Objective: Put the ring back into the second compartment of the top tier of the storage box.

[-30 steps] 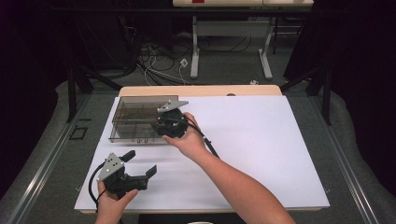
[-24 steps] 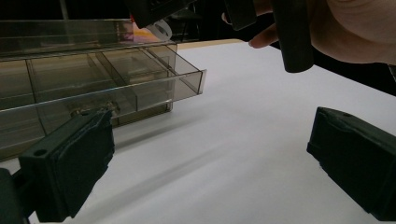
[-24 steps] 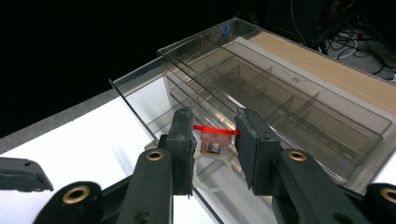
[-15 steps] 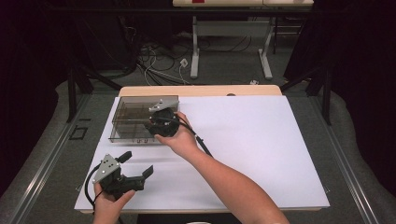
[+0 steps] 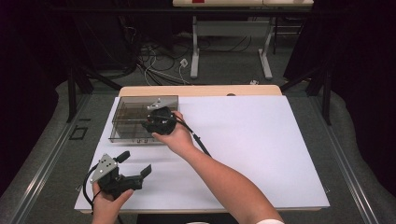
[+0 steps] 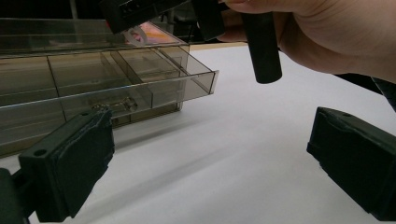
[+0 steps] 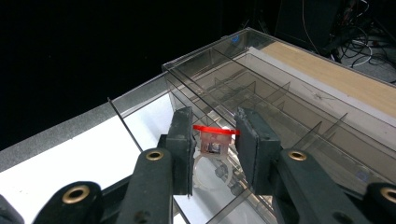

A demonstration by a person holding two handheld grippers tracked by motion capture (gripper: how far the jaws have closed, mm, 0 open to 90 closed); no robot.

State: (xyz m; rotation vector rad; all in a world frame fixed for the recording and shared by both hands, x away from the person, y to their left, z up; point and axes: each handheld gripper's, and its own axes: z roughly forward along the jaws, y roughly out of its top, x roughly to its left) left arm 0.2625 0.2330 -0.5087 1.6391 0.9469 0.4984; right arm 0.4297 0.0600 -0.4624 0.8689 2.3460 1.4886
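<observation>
A white sheet (image 5: 243,149) covers the table, and a smoky transparent organizer box (image 5: 128,122) with many small compartments stands at its far left part. In the high view the right gripper (image 5: 156,122) is held by the right hand (image 5: 176,136) over the near right part of this box, and its cable (image 5: 196,140) runs back along the forearm. In the right gripper view the two black jaws stand a little apart, and between them is a small object with a flat red top (image 7: 215,130) and a pale pinkish body under it. The red top reaches from one jaw to the other, so the gripper seems to grasp it lightly, but I cannot tell if both pads really press on it. The object is above one open compartment of the box, near a clear ring that is seen lower; whether it touches the bottom I cannot tell. The left gripper (image 5: 133,172) is in the left hand (image 5: 107,203) near the front left edge of the sheet, well apart from the box, and its jaws are spread wide with nothing between them. In the left gripper view the box shows an open drawer (image 6: 140,88) that is pulled toward the sheet.
</observation>
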